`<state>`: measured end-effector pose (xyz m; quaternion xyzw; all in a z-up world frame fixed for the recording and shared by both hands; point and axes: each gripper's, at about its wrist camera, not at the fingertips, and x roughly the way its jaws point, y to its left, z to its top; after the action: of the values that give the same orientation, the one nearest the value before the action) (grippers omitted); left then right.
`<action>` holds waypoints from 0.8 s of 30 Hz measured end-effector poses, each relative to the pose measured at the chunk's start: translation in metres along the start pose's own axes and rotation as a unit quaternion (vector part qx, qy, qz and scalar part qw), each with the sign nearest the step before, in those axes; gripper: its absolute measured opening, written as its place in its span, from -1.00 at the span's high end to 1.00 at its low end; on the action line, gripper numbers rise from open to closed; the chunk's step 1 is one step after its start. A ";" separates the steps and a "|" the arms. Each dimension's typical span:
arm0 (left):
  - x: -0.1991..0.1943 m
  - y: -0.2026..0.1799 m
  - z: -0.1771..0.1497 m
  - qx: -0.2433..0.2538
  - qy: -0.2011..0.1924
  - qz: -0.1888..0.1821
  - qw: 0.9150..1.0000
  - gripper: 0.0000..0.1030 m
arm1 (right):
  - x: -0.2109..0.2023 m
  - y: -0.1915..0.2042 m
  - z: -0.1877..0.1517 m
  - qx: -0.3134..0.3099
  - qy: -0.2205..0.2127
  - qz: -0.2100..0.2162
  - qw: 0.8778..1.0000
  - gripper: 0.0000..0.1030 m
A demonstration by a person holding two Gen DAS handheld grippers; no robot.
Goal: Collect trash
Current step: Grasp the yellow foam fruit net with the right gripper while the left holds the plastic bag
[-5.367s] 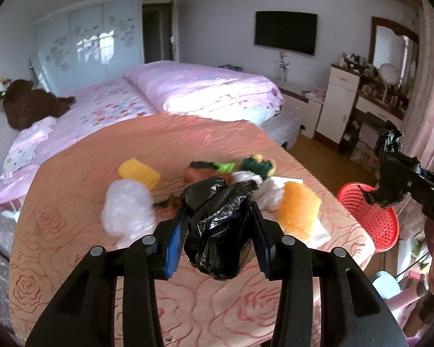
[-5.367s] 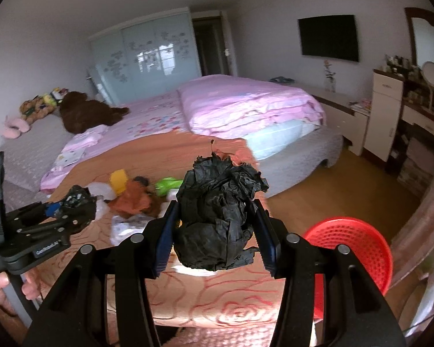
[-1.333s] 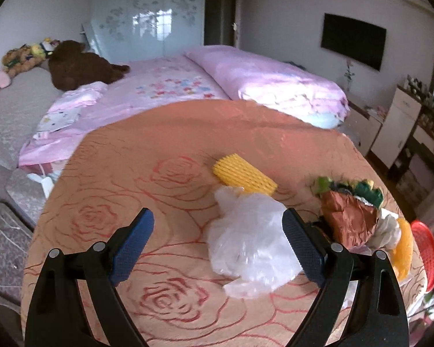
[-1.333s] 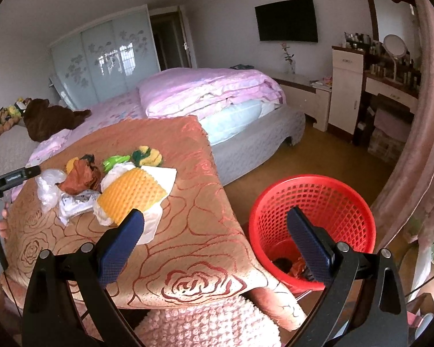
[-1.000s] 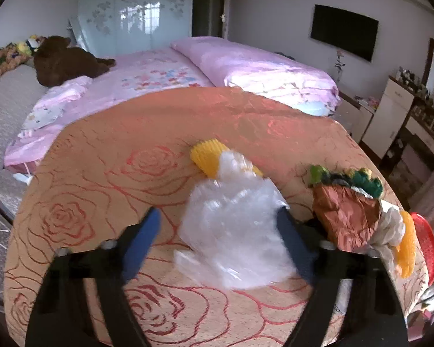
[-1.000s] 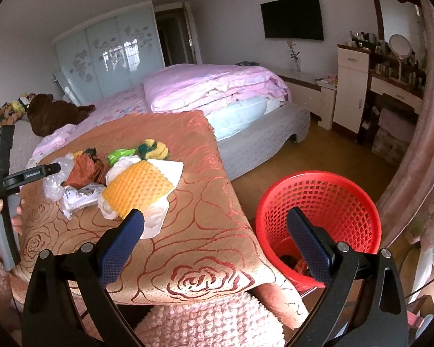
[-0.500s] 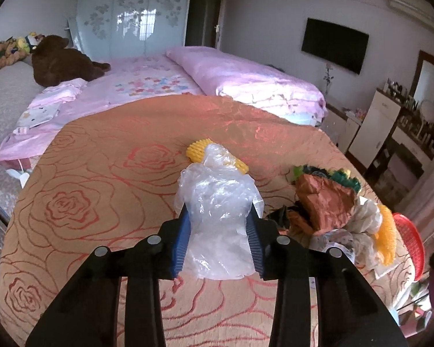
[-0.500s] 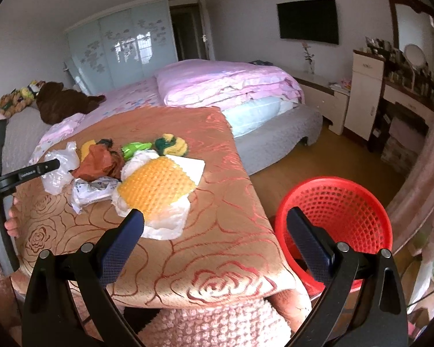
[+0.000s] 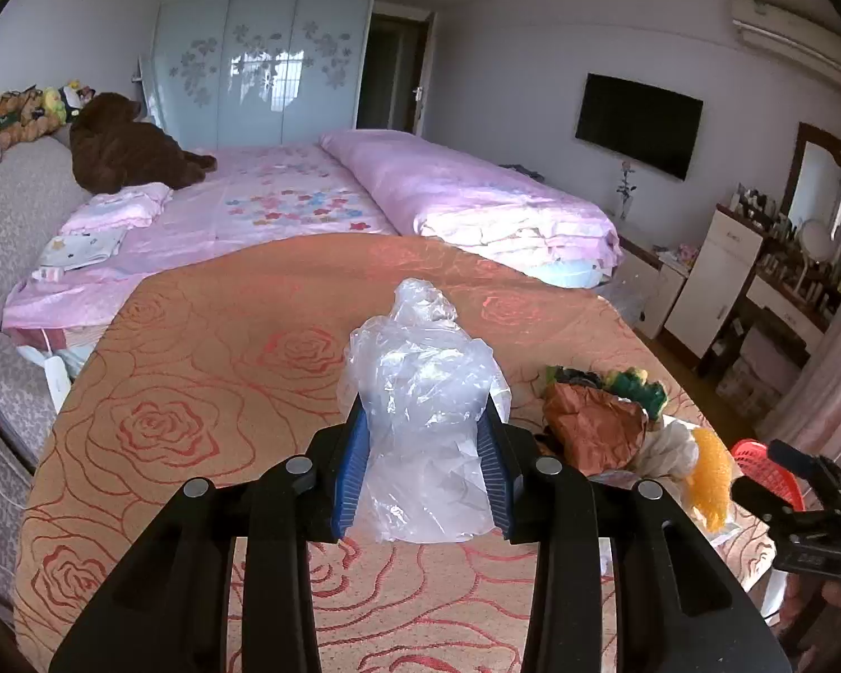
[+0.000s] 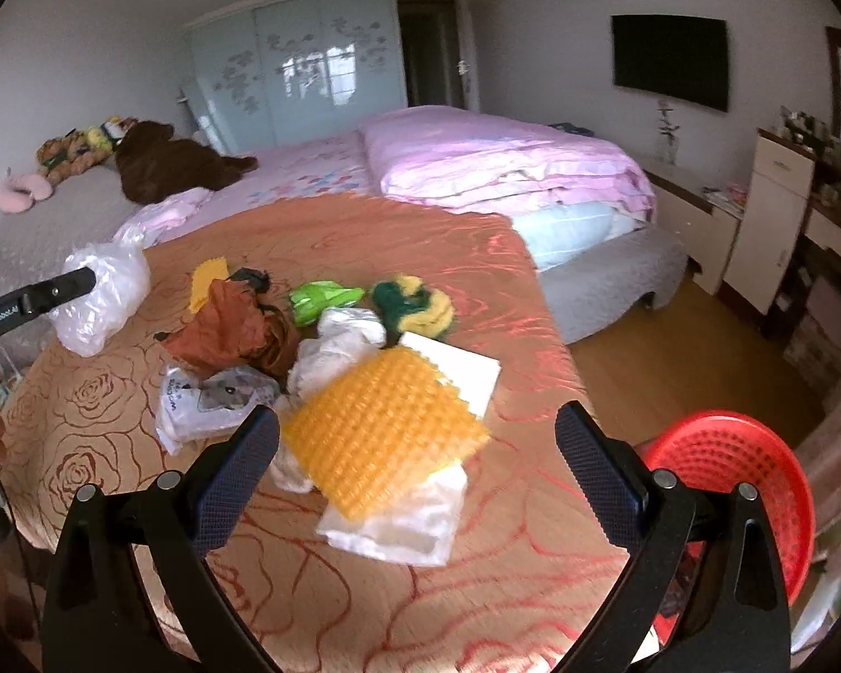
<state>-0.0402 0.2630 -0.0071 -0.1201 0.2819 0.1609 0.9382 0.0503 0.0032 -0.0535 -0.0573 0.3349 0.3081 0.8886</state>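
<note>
Left tool (image 9: pixel 423 462): jaws narrow, both blue pads pressed against one crumpled clear plastic bag (image 9: pixel 423 392), which is held clear of the worktop (image 9: pixel 207 370). From the right wrist view the same bag appears at the far left edge of the cloth-covered worktop, clamped in the left tool's fingers.

Right tool (image 10: pixel 417 462): jaws wide, nothing between the pads. It hangs above the near part of the trash pile, over one orange foam net (image 10: pixel 381 432).

Trash on the worktop, counted from the right wrist view:
- one orange foam net, lying on one white sheet (image 10: pixel 454 370);
- one brown crumpled paper (image 10: pixel 235 331);
- one green wrapper (image 10: pixel 322 300);
- one green-and-yellow knitted item (image 10: pixel 415 303);
- one white crumpled bag (image 10: pixel 342 336);
- one printed clear packet (image 10: pixel 213 401), touching the brown paper;
- one yellow foam net (image 10: pixel 207 280), behind the brown paper;
- one small black scrap (image 10: pixel 252 277), too small to identify.

All pile items lie touching or just beside one another, towards the edge of the worktop nearest the basket.

One red basket (image 10: pixel 745 482) stands on the wooden floor beside the worktop, to the right of the right tool. Its contents cannot be made out.

Behind the worktop: one bed (image 9: pixel 286 207) with one rolled pink duvet (image 9: pixel 465 196).
</note>
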 end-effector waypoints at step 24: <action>0.002 0.006 0.000 -0.008 0.004 0.002 1.000 0.32 | 0.006 0.005 0.001 -0.007 0.017 0.015 1.000 -0.12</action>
<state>-0.0406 0.2687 -0.0094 -0.1279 0.2846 0.1643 0.9358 0.0515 0.0100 -0.0560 -0.0636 0.3489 0.3224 0.8777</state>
